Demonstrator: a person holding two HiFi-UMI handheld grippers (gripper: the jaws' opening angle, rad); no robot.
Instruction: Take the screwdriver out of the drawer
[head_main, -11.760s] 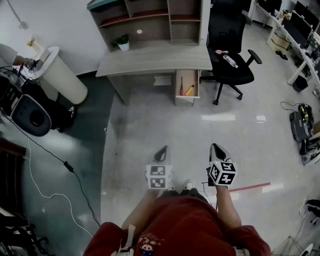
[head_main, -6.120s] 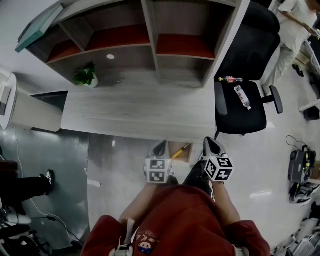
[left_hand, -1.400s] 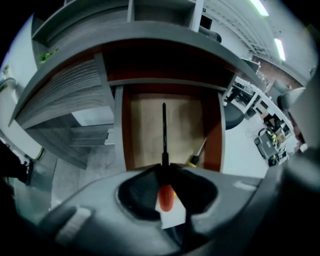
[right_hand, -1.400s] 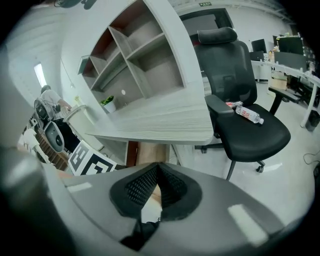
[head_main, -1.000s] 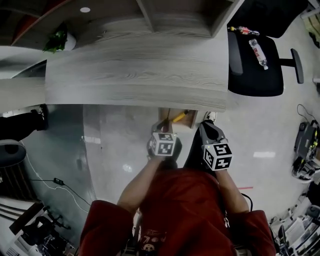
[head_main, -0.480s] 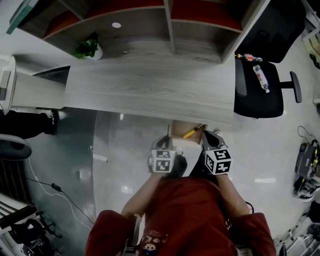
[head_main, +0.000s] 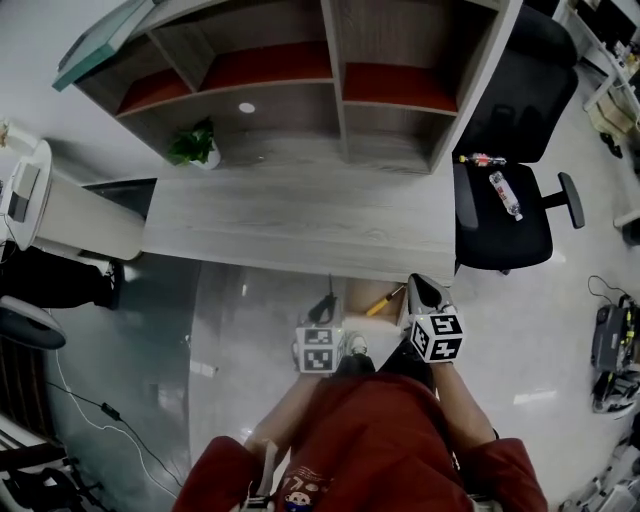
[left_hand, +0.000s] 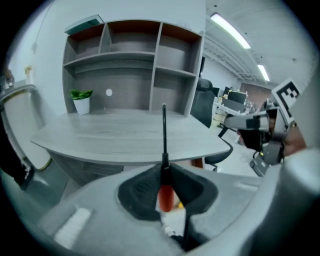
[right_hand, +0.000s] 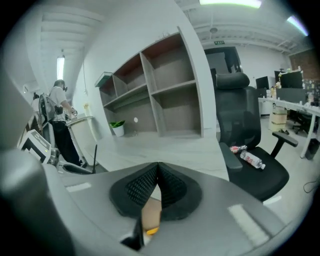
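Screwdriver (left_hand: 165, 194) sits clamped in the left gripper (left_hand: 165, 172), clear of the drawer (head_main: 358, 293); right gripper (right_hand: 158, 175) pinched together, empty; removal looks done.

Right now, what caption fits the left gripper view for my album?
Left claw grips a red-handled screwdriver, shaft pointing up before the desk.

A: Between the pads of the left gripper (left_hand: 165, 187)?
B: Pinched there — a screwdriver (left_hand: 165, 196), red handle in the grip, thin black shaft pointing straight up.
A: Behind the shaft?
B: A pale wooden desk (left_hand: 100, 136) with a shelf unit (left_hand: 131, 60) on it, a potted plant (left_hand: 80, 101) at the left, a black office chair (left_hand: 202, 106) beyond — and at the right, the right gripper (left_hand: 235, 121), well apart.
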